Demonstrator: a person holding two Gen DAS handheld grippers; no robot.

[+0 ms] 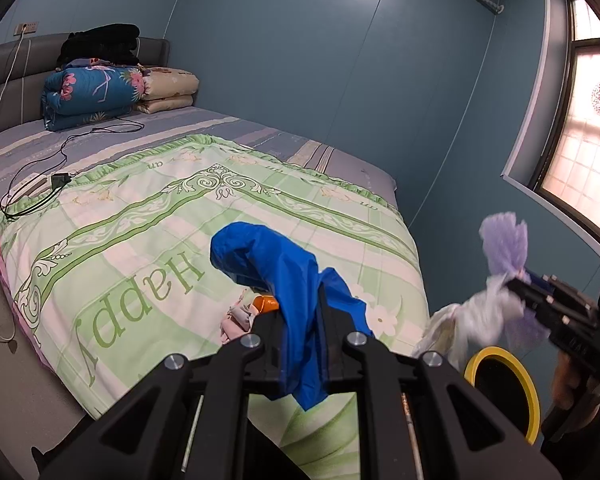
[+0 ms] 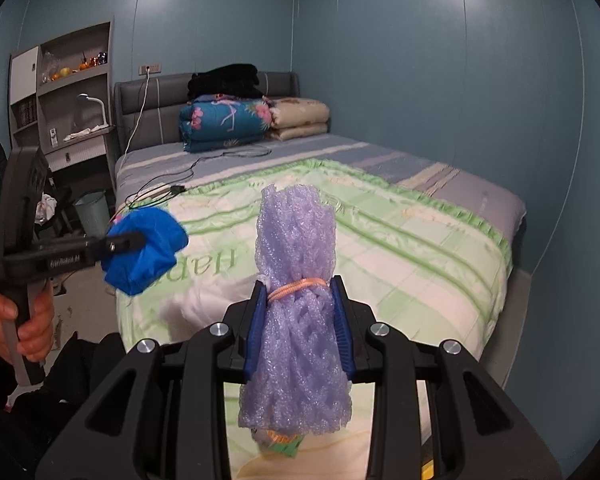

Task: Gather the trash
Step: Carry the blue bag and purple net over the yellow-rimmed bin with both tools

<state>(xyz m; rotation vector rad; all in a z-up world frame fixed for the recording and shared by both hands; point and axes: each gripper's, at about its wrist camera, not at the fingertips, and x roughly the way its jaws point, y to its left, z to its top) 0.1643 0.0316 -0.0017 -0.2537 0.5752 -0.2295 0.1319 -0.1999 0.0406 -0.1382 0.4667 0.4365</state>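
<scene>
pinching a purple foam net [image 2: 296, 280] upright between blue-padded fingers [image 2: 342, 328], the right gripper [image 2: 298, 320] is held above the bed [image 2: 420, 240]. a blue plastic bag [image 1: 288, 280] is clamped by the tightly closed left gripper [image 1: 300, 320], just left of it. a yellow-rimmed bin [image 1: 512, 384], shown only in the left view, sits below the net; scraps [image 1: 240, 316] are left on the quilt.
</scene>
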